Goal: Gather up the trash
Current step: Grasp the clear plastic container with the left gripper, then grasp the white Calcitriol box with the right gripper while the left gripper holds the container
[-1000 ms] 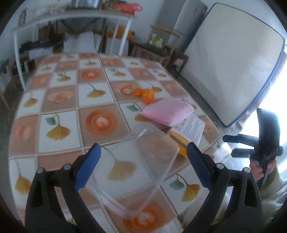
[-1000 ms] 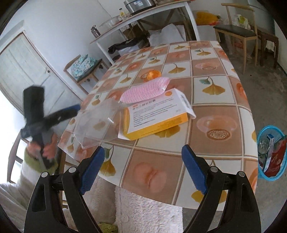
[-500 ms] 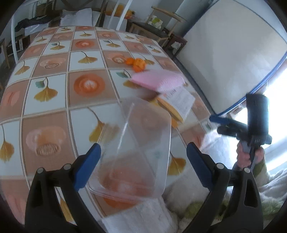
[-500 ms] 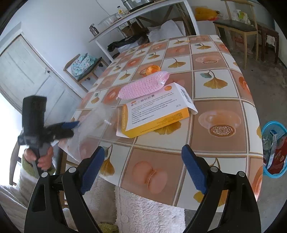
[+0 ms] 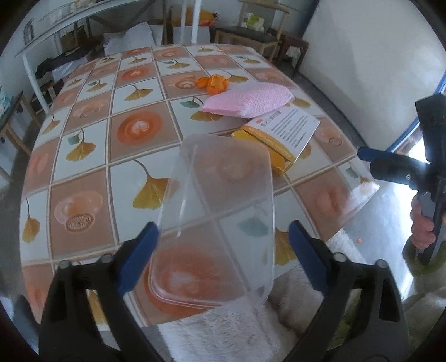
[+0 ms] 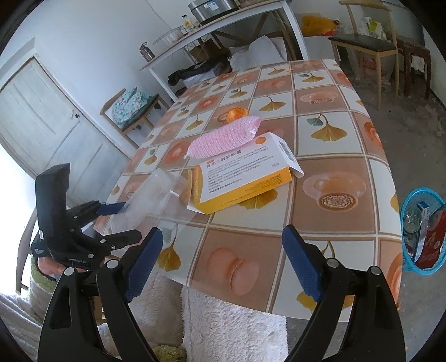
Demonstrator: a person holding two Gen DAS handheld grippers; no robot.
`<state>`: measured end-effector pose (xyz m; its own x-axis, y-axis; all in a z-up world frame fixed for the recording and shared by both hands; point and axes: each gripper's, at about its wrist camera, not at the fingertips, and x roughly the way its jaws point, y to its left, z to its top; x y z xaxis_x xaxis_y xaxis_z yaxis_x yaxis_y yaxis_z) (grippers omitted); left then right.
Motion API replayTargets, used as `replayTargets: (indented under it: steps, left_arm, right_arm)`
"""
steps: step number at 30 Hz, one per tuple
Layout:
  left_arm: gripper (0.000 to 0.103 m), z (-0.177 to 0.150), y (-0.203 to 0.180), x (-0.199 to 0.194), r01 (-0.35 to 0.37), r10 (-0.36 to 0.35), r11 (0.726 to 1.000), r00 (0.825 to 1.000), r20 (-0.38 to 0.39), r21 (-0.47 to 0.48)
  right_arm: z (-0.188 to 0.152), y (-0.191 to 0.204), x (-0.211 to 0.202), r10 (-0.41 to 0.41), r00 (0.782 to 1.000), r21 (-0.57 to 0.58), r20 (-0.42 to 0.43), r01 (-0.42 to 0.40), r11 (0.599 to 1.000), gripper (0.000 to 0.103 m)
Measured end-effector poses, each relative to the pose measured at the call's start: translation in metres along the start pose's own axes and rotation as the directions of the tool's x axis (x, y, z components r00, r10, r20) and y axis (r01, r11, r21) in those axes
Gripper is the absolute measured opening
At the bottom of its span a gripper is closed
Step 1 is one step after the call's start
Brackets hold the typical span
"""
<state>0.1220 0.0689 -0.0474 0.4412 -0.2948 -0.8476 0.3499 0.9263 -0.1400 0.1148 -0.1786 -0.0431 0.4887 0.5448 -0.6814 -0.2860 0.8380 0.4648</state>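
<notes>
A clear plastic container [image 5: 223, 211] stands between the wide-apart fingers of my left gripper [image 5: 223, 242], tilted over the near table edge; it also shows in the right wrist view [image 6: 150, 197] beside the left gripper [image 6: 117, 220]. Whether the pads press it is unclear. Behind it lie a yellow medicine box [image 5: 281, 136] [image 6: 242, 178], a pink mesh pad [image 5: 251, 101] [image 6: 223, 136] and orange peel [image 5: 214, 83] [image 6: 237, 114]. My right gripper [image 6: 223, 264] is open and empty, off the near table edge, and shows in the left wrist view [image 5: 365, 154].
The table [image 6: 320, 139] has a tiled leaf-pattern cloth. A blue bin [image 6: 422, 231] with trash stands on the floor at the right. A white fluffy seat [image 6: 234, 328] is below the near edge. Chairs [image 6: 368, 47] and a white bench [image 6: 223, 25] stand behind.
The left gripper has swung leftwards round the table edge with the clear container between its fingers. The right gripper has drawn slightly closer to the table.
</notes>
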Motion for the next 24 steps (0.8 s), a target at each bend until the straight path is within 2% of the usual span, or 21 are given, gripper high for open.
replayTargets:
  steps: [4, 8, 12, 20, 22, 24]
  left_arm:
    - [0.079, -0.005, 0.008, -0.004, 0.014, -0.011, 0.998, 0.999, 0.031, -0.068]
    - [0.079, -0.011, 0.017, -0.01, 0.0, 0.006, 0.993, 0.999, 0.052, -0.115]
    - [0.079, -0.019, 0.03, -0.017, -0.018, 0.034, 0.983, 0.996, 0.084, -0.181]
    - [0.079, -0.026, 0.048, -0.024, -0.041, 0.074, 0.969, 0.989, 0.128, -0.244]
    - [0.079, -0.027, 0.05, -0.024, -0.033, 0.069, 0.968, 0.988, 0.137, -0.25]
    - [0.079, -0.028, 0.051, -0.025, -0.027, 0.066, 0.966, 0.987, 0.143, -0.255]
  right_arm:
    - [0.015, 0.005, 0.004, 0.005, 1.0, -0.028, -0.001, -0.005, 1.0, 0.085]
    - [0.037, 0.015, 0.009, 0.004, 1.0, -0.067, 0.016, -0.003, 0.998, 0.085]
    - [0.056, 0.02, 0.023, 0.042, 0.999, -0.039, -0.002, -0.042, 0.998, 0.085]
    - [0.095, 0.028, 0.059, -0.054, 0.997, -0.074, -0.051, 0.05, 0.996, 0.085]
    - [0.105, 0.031, 0.068, -0.089, 0.994, -0.108, -0.064, 0.082, 0.991, 0.09]
    - [0.114, 0.035, 0.074, -0.134, 0.989, -0.142, -0.065, 0.124, 0.982, 0.091]
